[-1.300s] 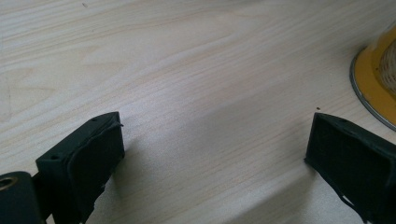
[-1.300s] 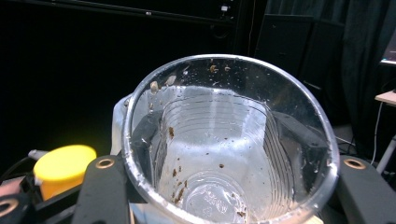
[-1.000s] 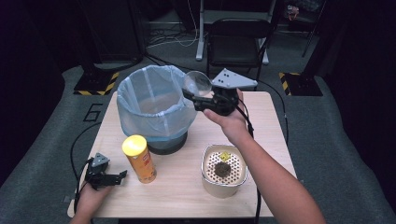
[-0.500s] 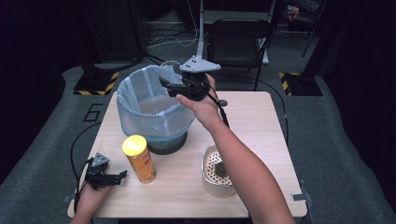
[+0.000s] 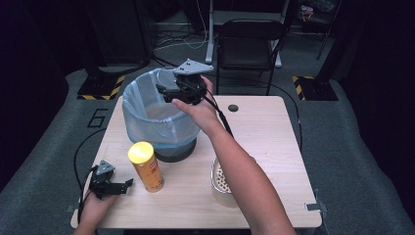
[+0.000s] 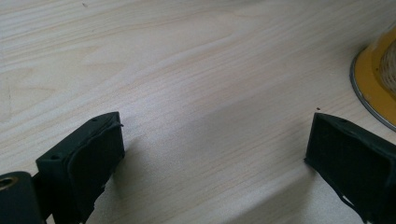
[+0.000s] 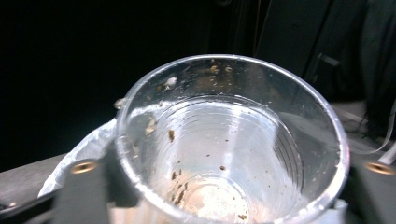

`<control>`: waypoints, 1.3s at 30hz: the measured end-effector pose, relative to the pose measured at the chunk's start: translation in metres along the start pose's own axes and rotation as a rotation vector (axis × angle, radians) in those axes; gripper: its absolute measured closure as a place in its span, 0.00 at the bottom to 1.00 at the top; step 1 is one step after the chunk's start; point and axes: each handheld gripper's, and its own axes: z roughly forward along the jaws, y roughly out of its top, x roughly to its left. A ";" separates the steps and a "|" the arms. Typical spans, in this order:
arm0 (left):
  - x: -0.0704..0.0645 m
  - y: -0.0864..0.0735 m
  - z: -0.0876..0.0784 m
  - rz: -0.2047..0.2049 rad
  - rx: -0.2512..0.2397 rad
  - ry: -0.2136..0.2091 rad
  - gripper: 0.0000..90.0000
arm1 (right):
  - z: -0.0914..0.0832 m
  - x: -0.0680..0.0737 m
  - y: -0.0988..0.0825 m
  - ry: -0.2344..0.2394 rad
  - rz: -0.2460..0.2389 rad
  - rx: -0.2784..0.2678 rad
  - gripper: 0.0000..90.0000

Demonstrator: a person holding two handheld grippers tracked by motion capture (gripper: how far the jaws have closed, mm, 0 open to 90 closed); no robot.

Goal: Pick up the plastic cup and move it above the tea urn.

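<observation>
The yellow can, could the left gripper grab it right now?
Probably yes. The left gripper rests open on the table right beside the yellow can, with bare wood between them and nothing in its jaws.

Yellow-lidded can (image 5: 145, 166), pale-blue bin liner (image 5: 147, 117)

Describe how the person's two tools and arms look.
Both tools are black. The right tool carries a grey three-cornered plate on top and trails a black cable along the bare forearm. The left tool has a smaller grey plate and a black cable looping off the table edge. Its pads are black, blocky and finely textured. No sleeves show.
</observation>
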 end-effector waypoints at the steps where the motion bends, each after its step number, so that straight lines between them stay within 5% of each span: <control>1: 0.000 0.000 0.000 -0.001 -0.003 0.001 0.05 | 0.003 0.000 -0.003 -0.008 0.000 0.019 0.17; 18: -0.001 0.000 0.000 -0.005 -0.011 0.002 0.05 | -0.023 -0.010 -0.013 0.010 0.023 0.013 0.23; 33: -0.001 0.001 -0.001 -0.034 -0.018 0.014 0.09 | -0.067 -0.014 -0.023 0.019 0.015 0.018 0.30; 39: -0.004 0.003 -0.003 -0.056 -0.001 -0.015 0.06 | -0.099 -0.019 -0.040 -0.084 0.001 0.022 0.30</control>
